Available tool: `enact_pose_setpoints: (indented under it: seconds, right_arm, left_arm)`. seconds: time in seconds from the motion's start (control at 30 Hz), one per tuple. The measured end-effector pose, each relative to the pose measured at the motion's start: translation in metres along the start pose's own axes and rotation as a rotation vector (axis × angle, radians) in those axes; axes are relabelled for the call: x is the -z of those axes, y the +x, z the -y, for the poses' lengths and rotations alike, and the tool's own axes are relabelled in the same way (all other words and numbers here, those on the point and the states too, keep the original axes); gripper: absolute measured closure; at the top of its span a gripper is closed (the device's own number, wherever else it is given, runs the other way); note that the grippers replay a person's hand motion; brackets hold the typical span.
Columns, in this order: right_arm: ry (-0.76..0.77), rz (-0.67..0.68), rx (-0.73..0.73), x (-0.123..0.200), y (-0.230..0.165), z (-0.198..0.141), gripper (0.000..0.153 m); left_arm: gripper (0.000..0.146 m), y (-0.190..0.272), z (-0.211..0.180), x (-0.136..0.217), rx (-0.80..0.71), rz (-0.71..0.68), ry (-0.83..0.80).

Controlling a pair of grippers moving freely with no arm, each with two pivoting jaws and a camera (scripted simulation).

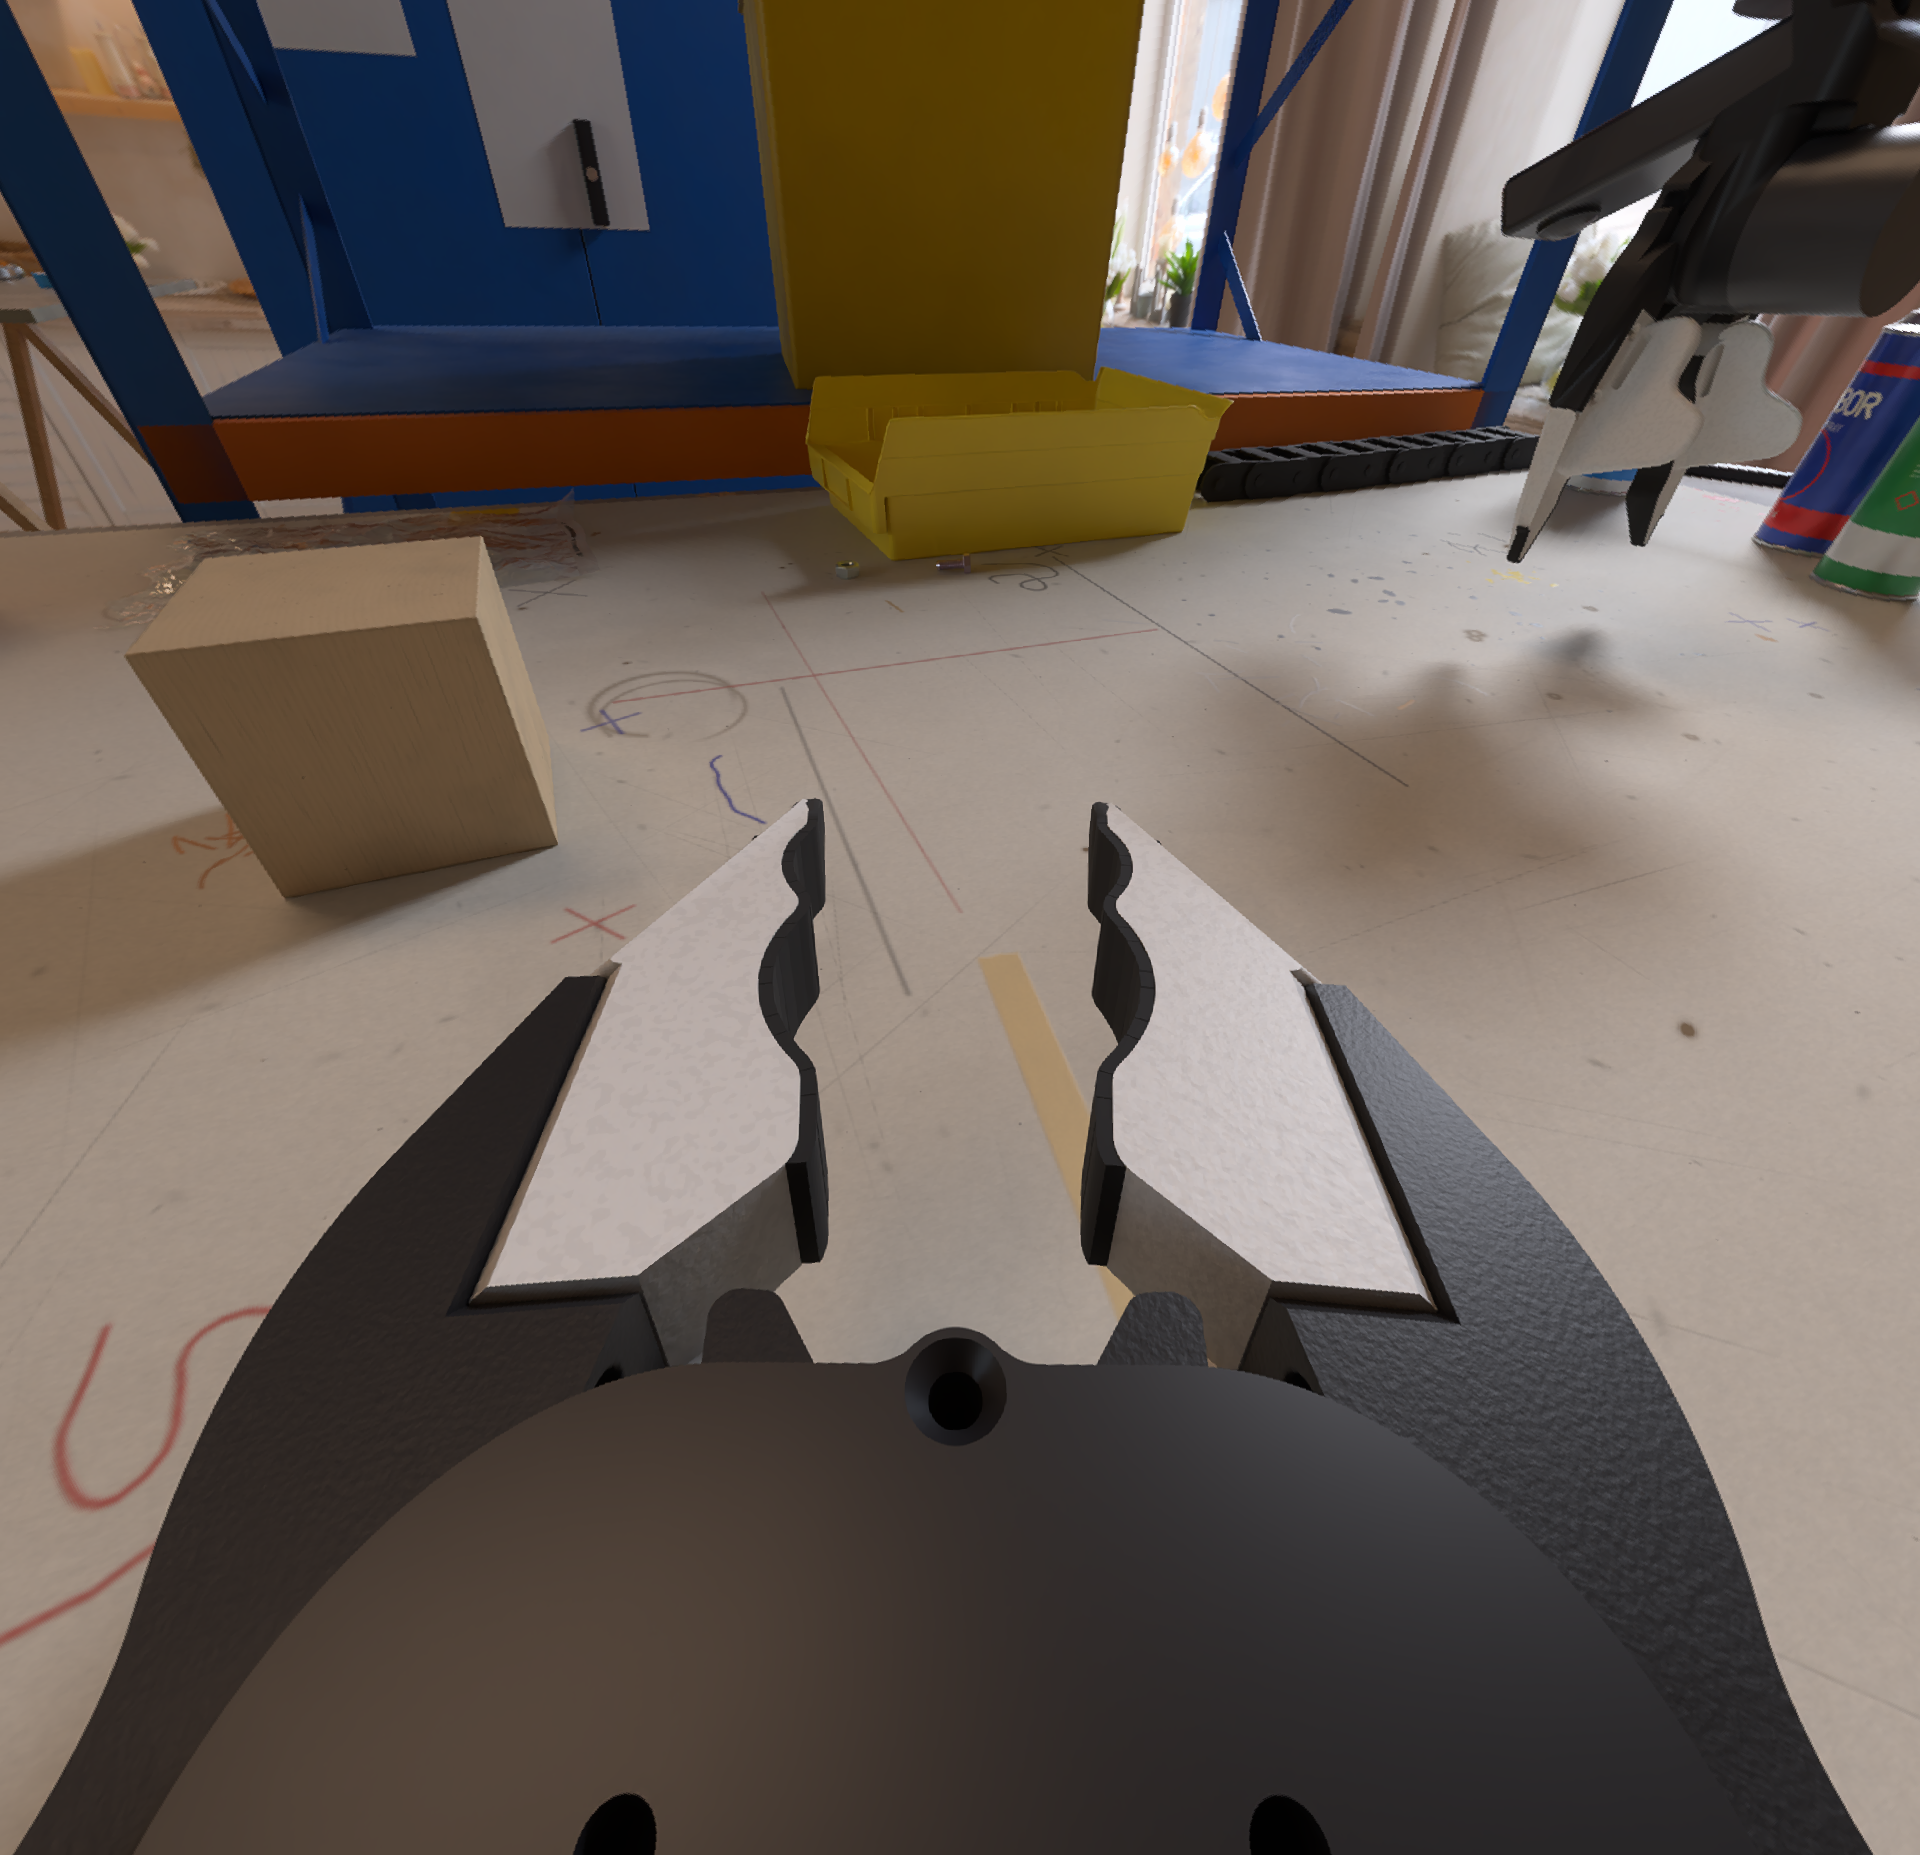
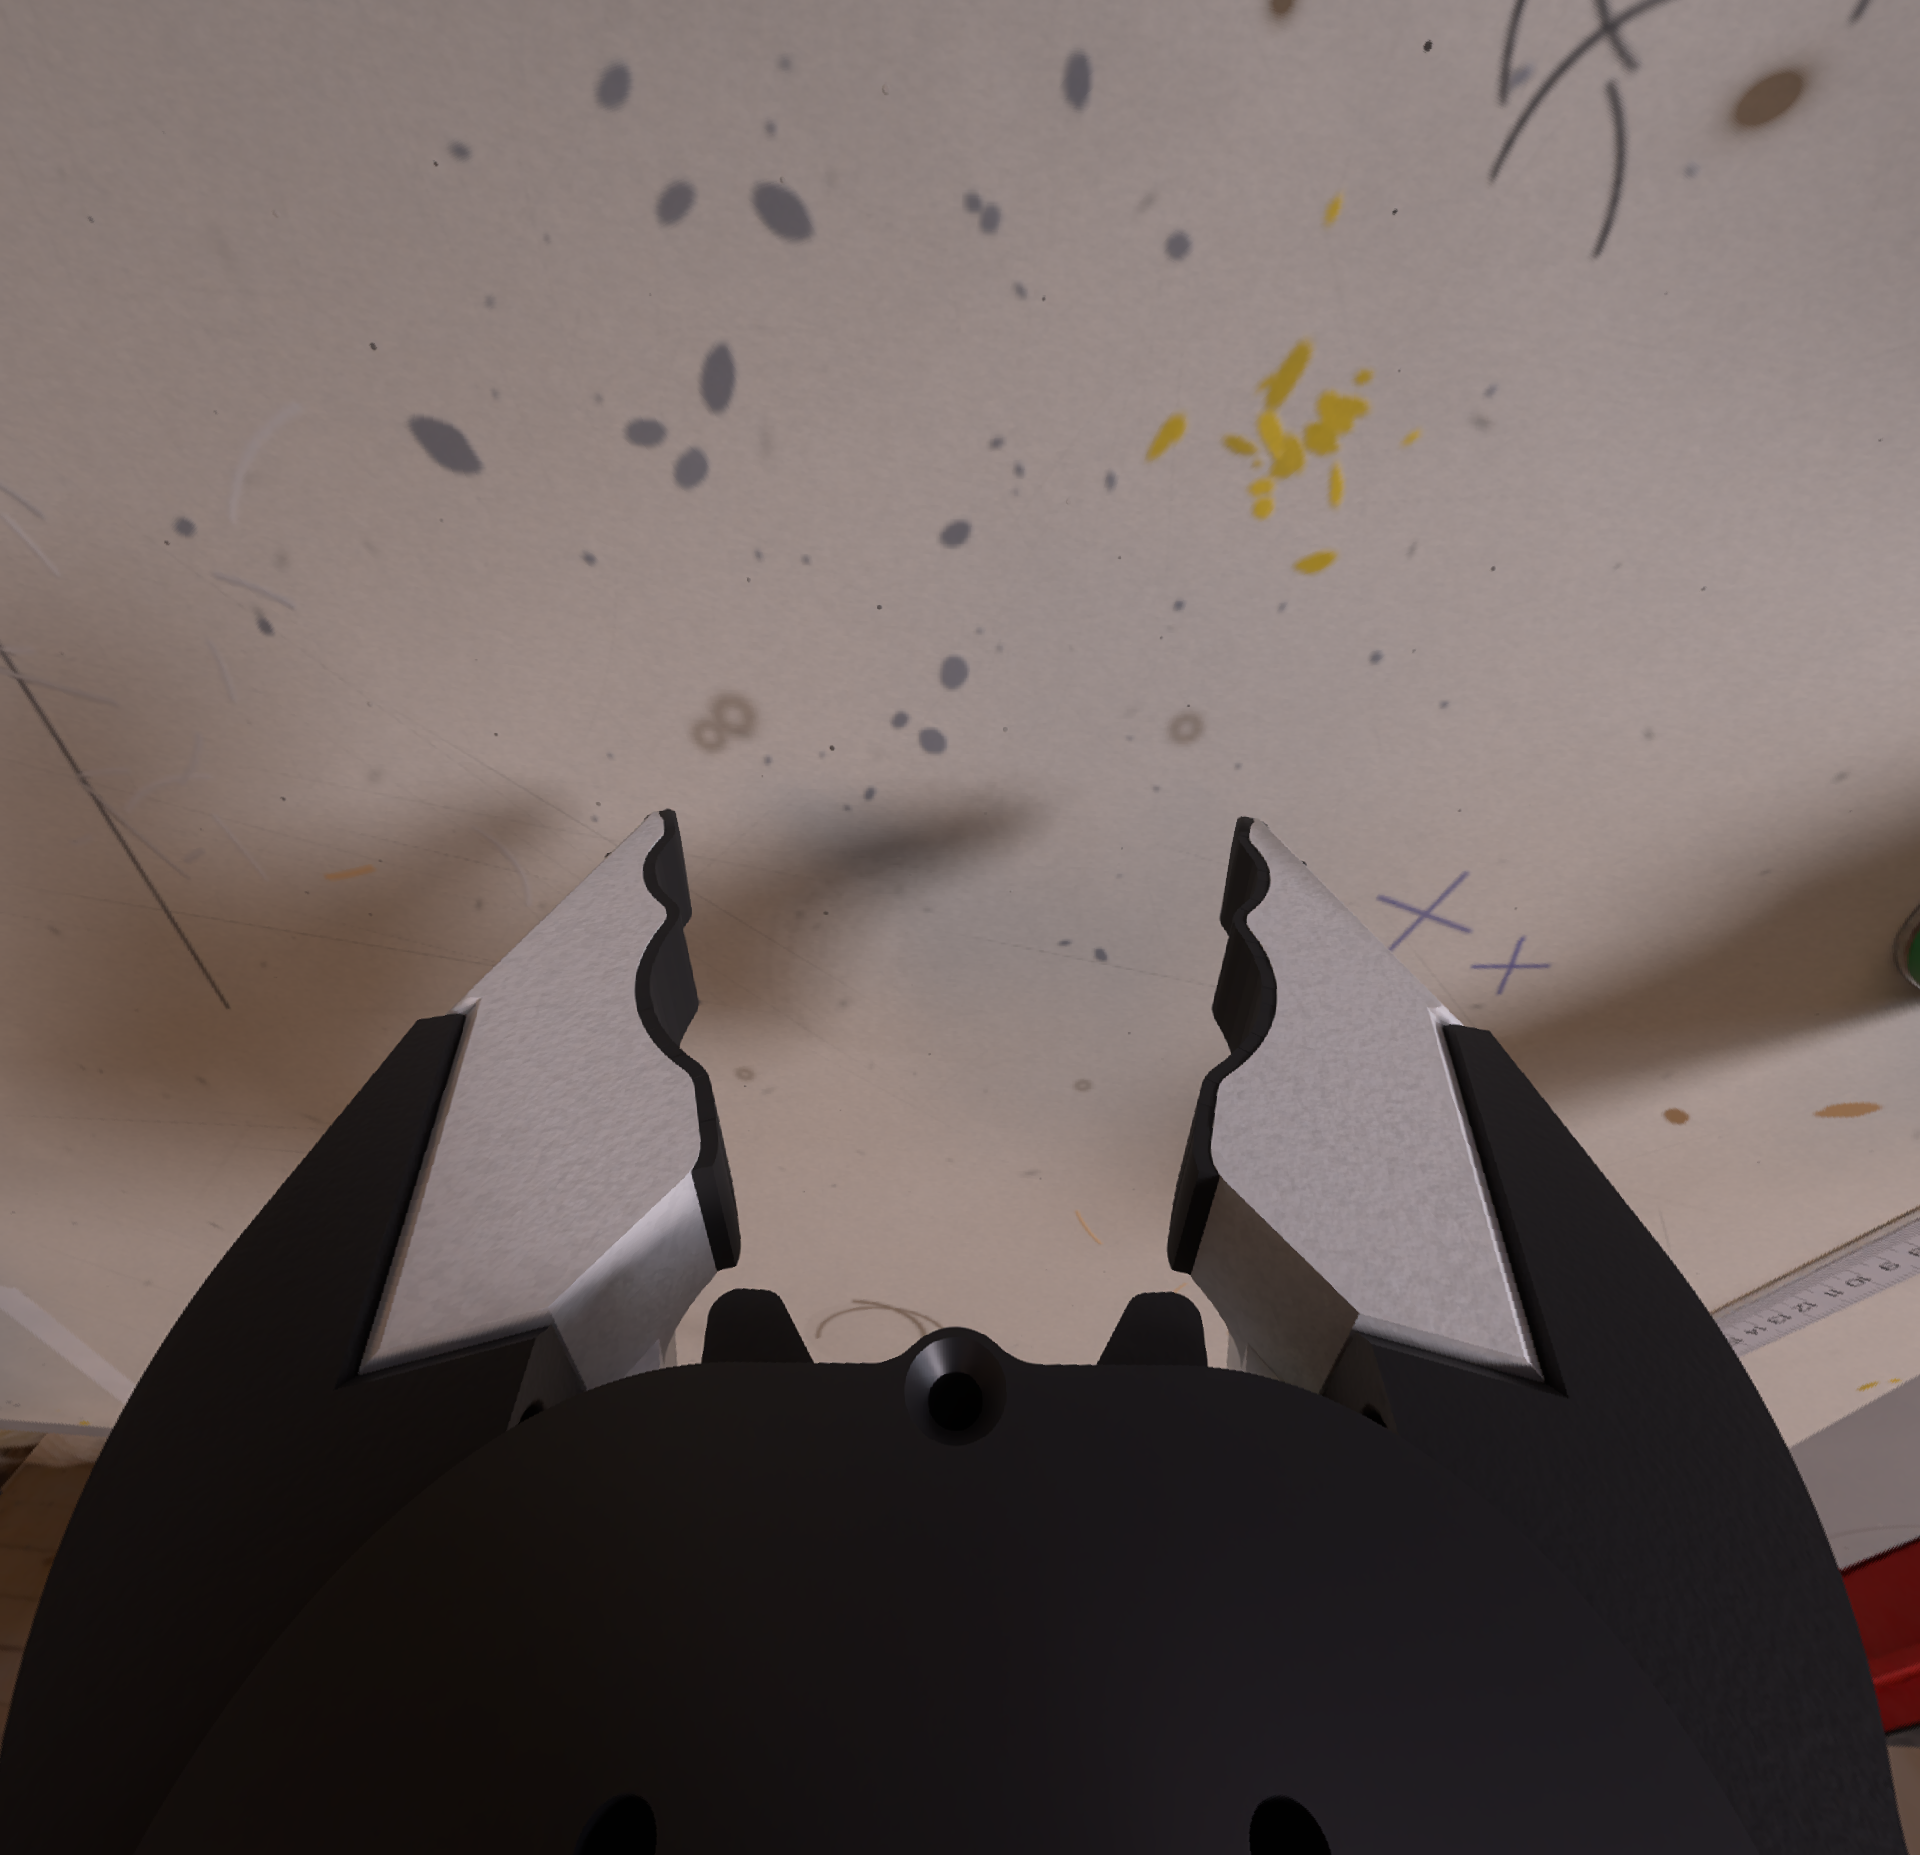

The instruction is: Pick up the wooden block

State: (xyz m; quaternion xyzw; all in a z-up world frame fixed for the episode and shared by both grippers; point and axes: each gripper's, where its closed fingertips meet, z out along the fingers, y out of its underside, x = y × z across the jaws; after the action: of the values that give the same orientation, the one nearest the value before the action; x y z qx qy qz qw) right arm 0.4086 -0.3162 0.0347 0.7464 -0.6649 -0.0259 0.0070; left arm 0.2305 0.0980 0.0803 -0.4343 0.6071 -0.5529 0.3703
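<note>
The left gripper, with white textured fingers lined by black wavy pads, is spread apart with nothing between its jaws; only the pale, scribbled and paint-flecked tabletop shows through the gap. The pale, square-edged wooden block stands on the tabletop ahead and to the left of this gripper, apart from its fingers and outside their line. The right gripper is likewise released and empty, pointing down at a bare patch of tabletop spotted with grey and yellow paint; the left wrist view shows it hovering above the tabletop at the far right, well apart from the block.

As I judge it, the task has hardly begun: nothing is grasped, the block rests untouched, and the whole approach, closing and lift remain. The left gripper looks the better placed, but it would need to swing left and line its jaws around the block's sides.

Farther out, a yellow plastic bin lies near the base of a blue and orange metal shelf rack, with a taller yellow container upright behind it. At the right edge stand a blue, red and white can and a green and white can, both bearing printed lettering, only partly in view. A pale ruler with numbered markings sits at the right edge of the right wrist view. Handwritten scribbles, crosses and lines mark the tabletop.
</note>
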Motion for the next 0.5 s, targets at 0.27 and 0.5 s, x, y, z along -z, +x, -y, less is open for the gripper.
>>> enact_pose_setpoints:
  seconds: [0.27,0.5]
  right_arm:
    - [0.066,0.030,-0.053,-0.001,0.002,0.005,0.040]
    - [0.180,0.118,-0.078,0.022,-0.004,0.018,0.030]
  left_arm:
    - [0.095,-0.003,0.003,0.003,0.003,0.006,0.004]
    - [0.090,-0.010,0.005,0.006,0.020,0.014,-0.002]
